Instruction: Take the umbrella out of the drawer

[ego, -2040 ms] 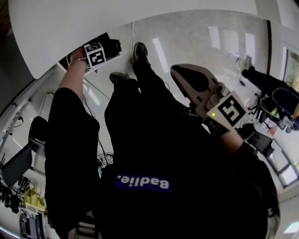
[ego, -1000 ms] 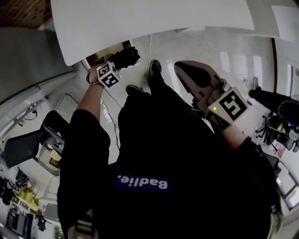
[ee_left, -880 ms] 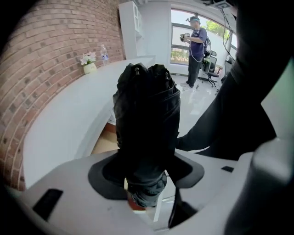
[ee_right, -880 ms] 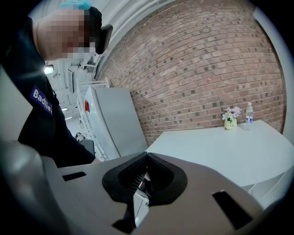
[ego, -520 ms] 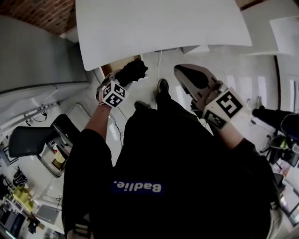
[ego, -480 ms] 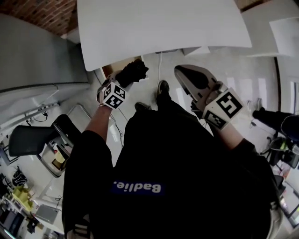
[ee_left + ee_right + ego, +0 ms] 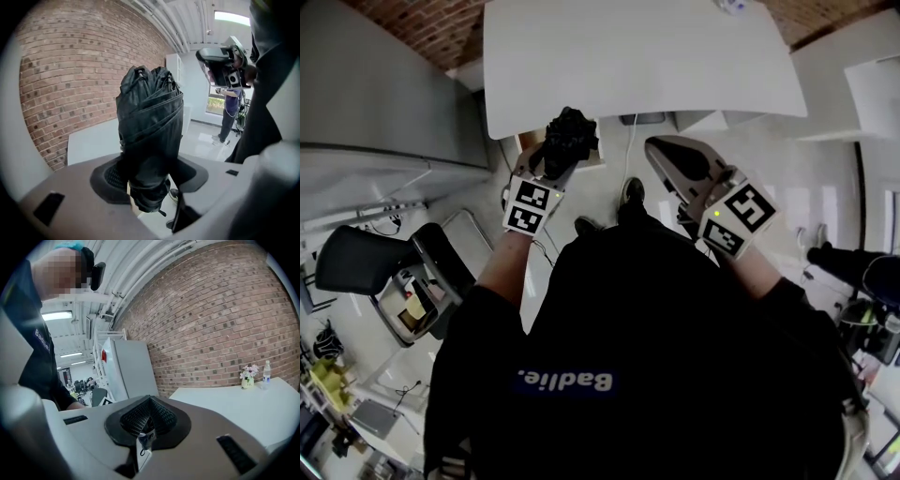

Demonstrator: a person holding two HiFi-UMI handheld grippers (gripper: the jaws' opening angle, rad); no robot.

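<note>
- Umbrella (image 7: 150,136) sits clamped between the pads of the left tongs (image 7: 551,167), which stand wide around its lower part.
- Its long axis runs crosswise to the tongs and upright in the left gripper view. The thick bunched end rises well above the pads, and the narrower end hangs just below them.
- In the head view it points away from the person, out past the left tongs' tips toward the table (image 7: 675,56).
- It is black, folded short and wrapped tight, with slanting pleats round the body, crumpled tips at the top and a small tab at the bottom end.
- Right tongs (image 7: 146,420) have their pads together with nothing held. They are level with the left tongs and well apart from them, to their right.
- The open drawer (image 7: 525,142) shows at the table's near edge, just beyond and beneath the left tongs in the head view; the umbrella is out of it, in the air.
- Bare floor lies under both tongs. A brick wall (image 7: 70,70) stands beyond the table, and a dark chair (image 7: 356,258) is far to the left of the left tongs.
</note>
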